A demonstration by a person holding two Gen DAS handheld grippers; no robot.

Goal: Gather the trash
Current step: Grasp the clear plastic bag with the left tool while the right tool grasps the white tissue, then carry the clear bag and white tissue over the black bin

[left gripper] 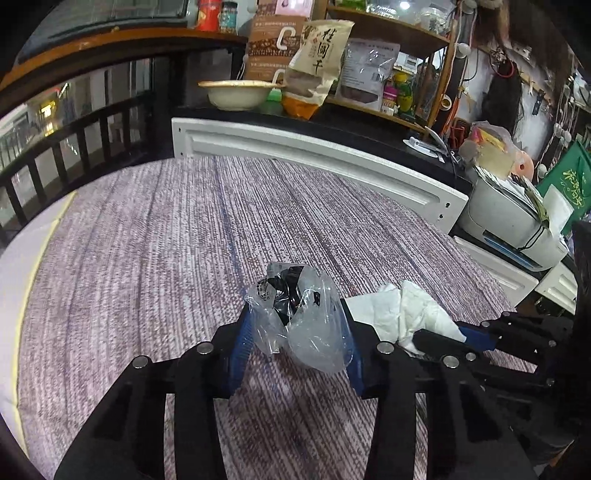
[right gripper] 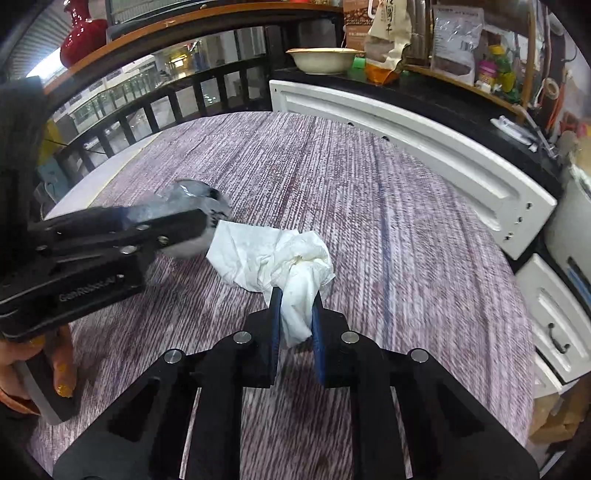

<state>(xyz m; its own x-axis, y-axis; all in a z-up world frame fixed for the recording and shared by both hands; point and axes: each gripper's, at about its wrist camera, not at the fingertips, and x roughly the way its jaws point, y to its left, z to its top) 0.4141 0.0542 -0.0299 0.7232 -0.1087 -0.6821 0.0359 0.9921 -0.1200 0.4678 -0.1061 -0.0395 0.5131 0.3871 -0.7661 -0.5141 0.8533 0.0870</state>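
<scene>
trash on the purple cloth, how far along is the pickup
Done: both pieces are gripped. The left gripper is shut on the clear plastic wrapper, and the right gripper is shut on the crumpled white tissue. In hand: each piece sits between its jaws, low over the cloth. Left: carrying both to a bin; none is in view. No other loose trash shows on the cloth.

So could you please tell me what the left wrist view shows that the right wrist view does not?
Only the left wrist view shows the left claw shut on the clear plastic wrapper, and a printer at the right edge. Only the right wrist view shows the right claw pinching the white tissue, a red vase and a hand. Both show the tissue, wrapper, striped cloth and cream bowl.
</scene>
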